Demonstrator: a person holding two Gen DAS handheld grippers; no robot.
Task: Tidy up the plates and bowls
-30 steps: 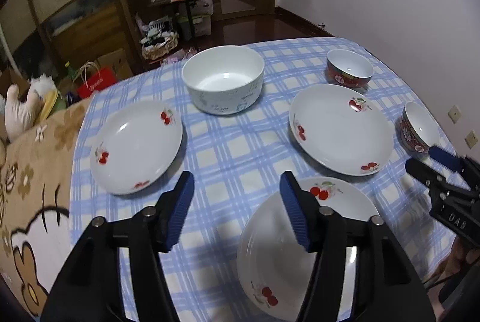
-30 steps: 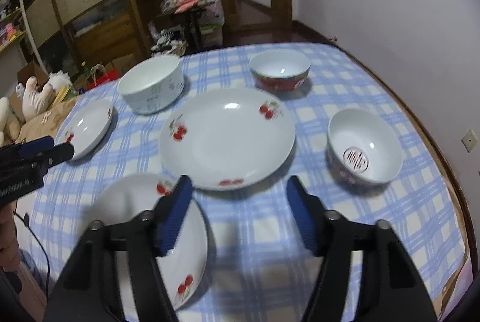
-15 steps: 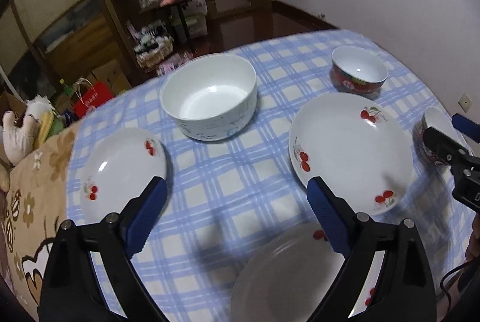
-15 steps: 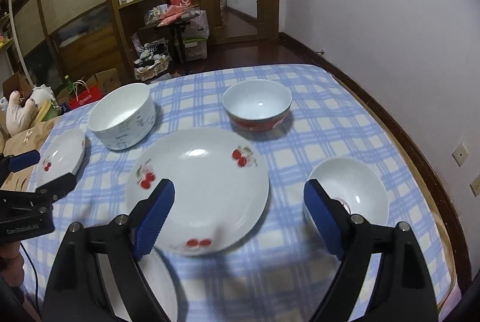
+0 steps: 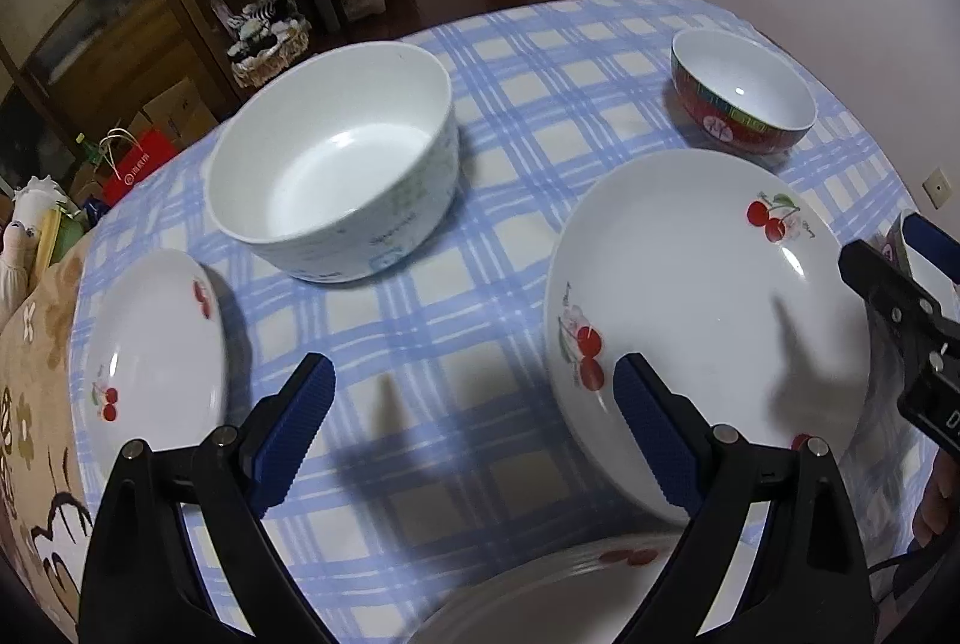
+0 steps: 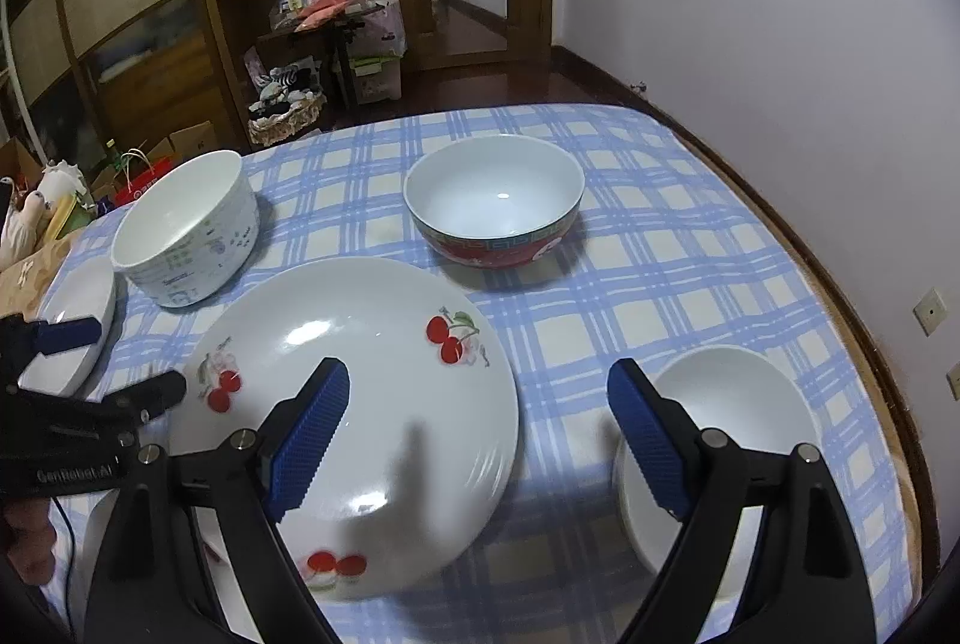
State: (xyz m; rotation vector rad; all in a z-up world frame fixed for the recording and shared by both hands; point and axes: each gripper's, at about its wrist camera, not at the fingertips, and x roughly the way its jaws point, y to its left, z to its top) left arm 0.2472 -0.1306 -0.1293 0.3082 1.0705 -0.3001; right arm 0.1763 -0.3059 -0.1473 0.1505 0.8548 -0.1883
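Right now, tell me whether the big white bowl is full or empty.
Empty. The big white bowl stands upright on the checked tablecloth, and its bare, glossy white bottom shows in both wrist views, with nothing inside.

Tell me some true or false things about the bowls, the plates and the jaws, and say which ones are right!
1. The big white bowl is empty. True.
2. The red bowl sits on the big cherry plate. False: it stands on the checked tablecloth beside the plate.
3. The left gripper holds a plate. False: its jaws are open and hold nothing.
4. The right gripper has open jaws. True.
5. Every plate is plain white. False: they carry red cherries.
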